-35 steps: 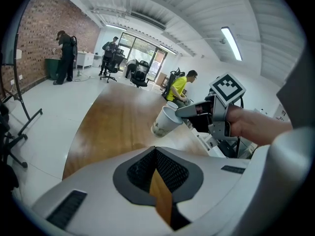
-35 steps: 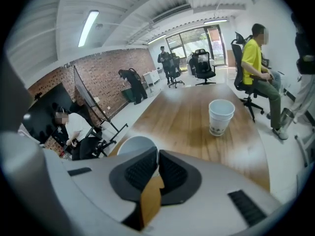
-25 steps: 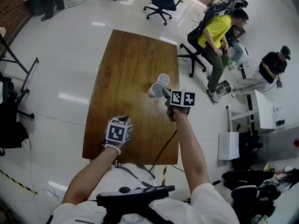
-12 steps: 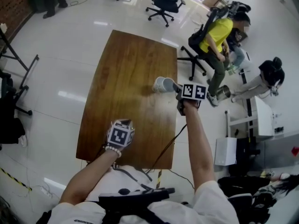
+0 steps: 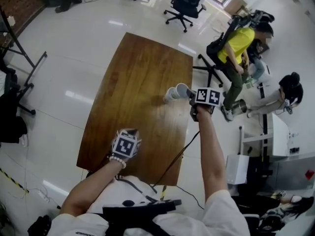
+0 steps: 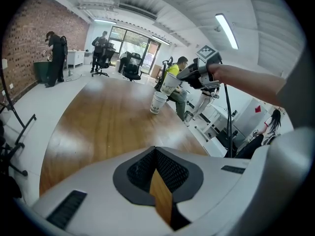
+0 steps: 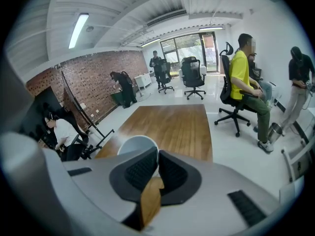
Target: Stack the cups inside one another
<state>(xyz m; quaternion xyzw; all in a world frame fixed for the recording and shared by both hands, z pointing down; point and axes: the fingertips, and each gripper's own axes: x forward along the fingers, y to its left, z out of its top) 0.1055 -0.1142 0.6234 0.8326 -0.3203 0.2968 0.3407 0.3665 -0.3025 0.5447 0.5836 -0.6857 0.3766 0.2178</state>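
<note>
A white paper cup [image 5: 170, 94] stands near the right edge of the brown wooden table [image 5: 133, 82]. My right gripper [image 5: 188, 93] is shut on the rim of a second white cup [image 5: 181, 89] and holds it just right of the standing cup. From the left gripper view, the held cup [image 6: 171, 82] hangs above and right of the table cup [image 6: 158, 102]. In the right gripper view the pads [image 7: 142, 168] pinch the cup's rim [image 7: 138, 142]. My left gripper [image 5: 130, 131] hovers over the table's near end, and its jaws [image 6: 155, 151] are shut with nothing between them.
A person in a yellow shirt [image 5: 236, 38] sits on an office chair just past the table's right edge, with another person [image 5: 288, 90] beyond. More chairs [image 5: 187, 1] stand at the far end. A black stand [image 5: 22, 77] is on the left. A cable [image 5: 177, 156] hangs from my right gripper.
My right gripper has carried its cup to the right, from beside the standing cup to just past it. The left gripper has hardly moved.
</note>
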